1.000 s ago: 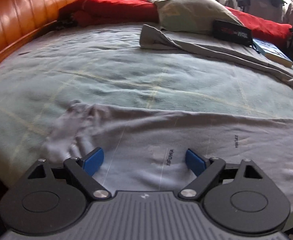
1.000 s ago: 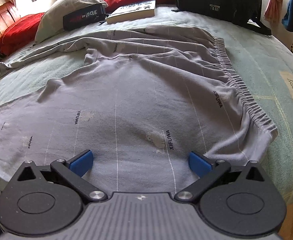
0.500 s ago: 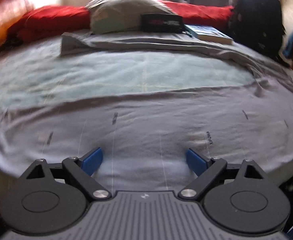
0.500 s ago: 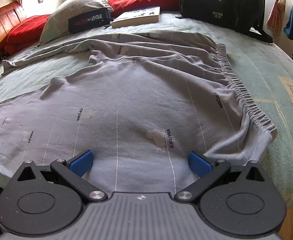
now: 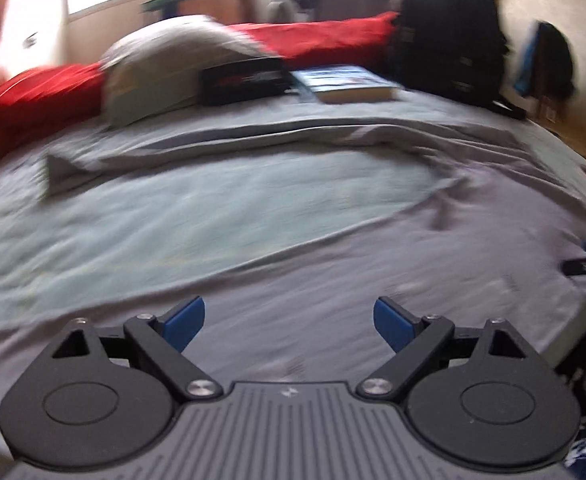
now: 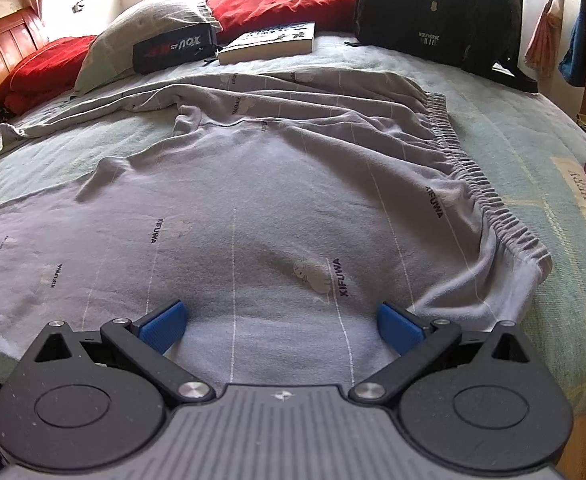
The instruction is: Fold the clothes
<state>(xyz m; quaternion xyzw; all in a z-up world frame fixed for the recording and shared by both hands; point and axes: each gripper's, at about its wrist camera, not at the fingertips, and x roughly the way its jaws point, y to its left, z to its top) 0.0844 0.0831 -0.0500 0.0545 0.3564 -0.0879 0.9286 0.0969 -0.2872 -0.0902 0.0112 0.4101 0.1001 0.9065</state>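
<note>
Left gripper (image 5: 289, 320) swung rightward — jaws wide, grey trousers (image 5: 333, 280) spread beneath

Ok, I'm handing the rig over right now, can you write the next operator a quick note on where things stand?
Left gripper: open, empty, over the near trouser leg.
Right gripper: open, empty, over the seat near the waistband.
Grey pyjama trousers lie spread flat on the bed, legs apart, far leg by the pillow.
Done: laid out only.
Left: every fold.
</note>
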